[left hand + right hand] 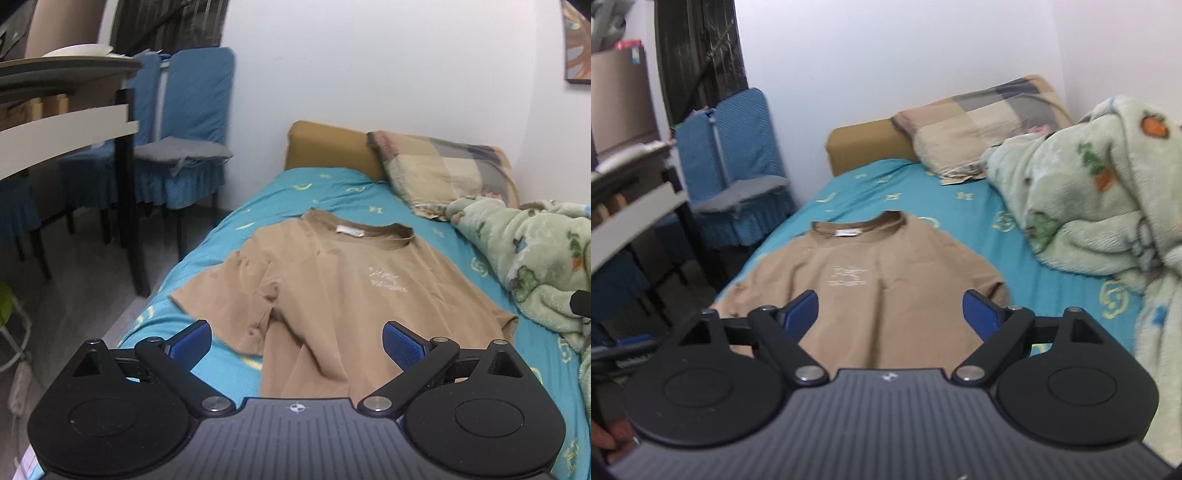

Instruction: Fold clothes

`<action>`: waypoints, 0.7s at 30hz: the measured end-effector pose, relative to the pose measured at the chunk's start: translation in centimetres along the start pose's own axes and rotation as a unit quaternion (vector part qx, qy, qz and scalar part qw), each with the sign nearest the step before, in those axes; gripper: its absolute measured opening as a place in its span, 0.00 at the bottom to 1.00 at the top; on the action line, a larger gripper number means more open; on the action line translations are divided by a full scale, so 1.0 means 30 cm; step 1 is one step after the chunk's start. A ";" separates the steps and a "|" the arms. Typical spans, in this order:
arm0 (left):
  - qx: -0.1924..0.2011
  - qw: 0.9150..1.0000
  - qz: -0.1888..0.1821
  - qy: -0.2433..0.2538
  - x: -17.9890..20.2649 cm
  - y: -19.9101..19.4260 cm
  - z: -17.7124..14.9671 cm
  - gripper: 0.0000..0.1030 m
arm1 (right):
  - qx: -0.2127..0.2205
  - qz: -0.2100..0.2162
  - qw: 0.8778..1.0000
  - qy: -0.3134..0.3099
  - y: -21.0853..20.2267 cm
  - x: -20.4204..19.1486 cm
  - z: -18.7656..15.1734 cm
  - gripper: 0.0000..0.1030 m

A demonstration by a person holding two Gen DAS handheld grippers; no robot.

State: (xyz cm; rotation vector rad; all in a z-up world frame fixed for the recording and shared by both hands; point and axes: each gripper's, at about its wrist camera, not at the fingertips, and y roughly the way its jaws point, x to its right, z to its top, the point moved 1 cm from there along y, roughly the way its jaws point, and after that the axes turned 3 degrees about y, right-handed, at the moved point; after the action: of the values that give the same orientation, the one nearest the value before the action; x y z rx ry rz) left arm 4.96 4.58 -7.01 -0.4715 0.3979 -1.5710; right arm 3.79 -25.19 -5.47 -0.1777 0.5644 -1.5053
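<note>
A tan T-shirt (332,291) lies spread face up on the turquoise bedsheet (280,192), collar toward the headboard, with a small white print on its chest and a white label in the neck. In the left wrist view its left sleeve is rumpled. My left gripper (297,341) hovers over the shirt's lower part, open, nothing between its blue pads. In the right wrist view the same T-shirt (882,280) lies on the bedsheet (979,206). My right gripper (890,312) is also open and empty above the shirt's lower half.
A patchwork pillow (443,170) leans on the tan headboard (328,147). A green fleece blanket (1100,184) is heaped along the bed's right side. Left of the bed stand blue-covered chairs (192,122) and a table (62,96). A dark tip (580,302) pokes in at the right edge.
</note>
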 end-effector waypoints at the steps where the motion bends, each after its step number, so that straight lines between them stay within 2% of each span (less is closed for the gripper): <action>1: -0.002 1.000 0.007 -0.001 -0.005 0.021 0.000 0.97 | -0.002 0.000 1.000 0.004 0.001 0.005 -0.002 0.84; 7: -0.052 0.993 0.013 -0.101 -0.118 0.163 -0.003 0.97 | -0.015 0.002 1.000 0.021 0.005 0.022 -0.014 0.84; 10: -0.076 0.986 0.018 -0.147 -0.185 0.225 -0.012 0.93 | -0.024 0.000 1.000 0.019 0.022 0.019 -0.018 0.84; 14: -0.084 0.976 0.020 -0.202 -0.264 0.288 -0.025 0.91 | -0.041 -0.003 0.999 0.026 0.051 0.021 -0.031 0.84; 16: -0.083 0.975 0.028 -0.203 -0.280 0.316 -0.027 0.81 | -0.050 -0.002 0.998 0.029 0.066 0.022 -0.039 0.84; 18: -0.080 0.978 0.041 -0.188 -0.280 0.341 -0.026 0.80 | -0.058 0.000 0.998 0.033 0.081 0.023 -0.047 0.84; 21: -0.075 0.977 0.031 -0.198 -0.293 0.377 -0.030 0.79 | -0.071 0.003 0.997 0.037 0.107 0.019 -0.059 0.84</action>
State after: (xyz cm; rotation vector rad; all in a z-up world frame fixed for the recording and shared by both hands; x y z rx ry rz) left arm 14.36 12.71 -14.19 -0.8640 0.2210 -1.3510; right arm 5.82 -25.08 -8.58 -0.2305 0.7302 -1.4711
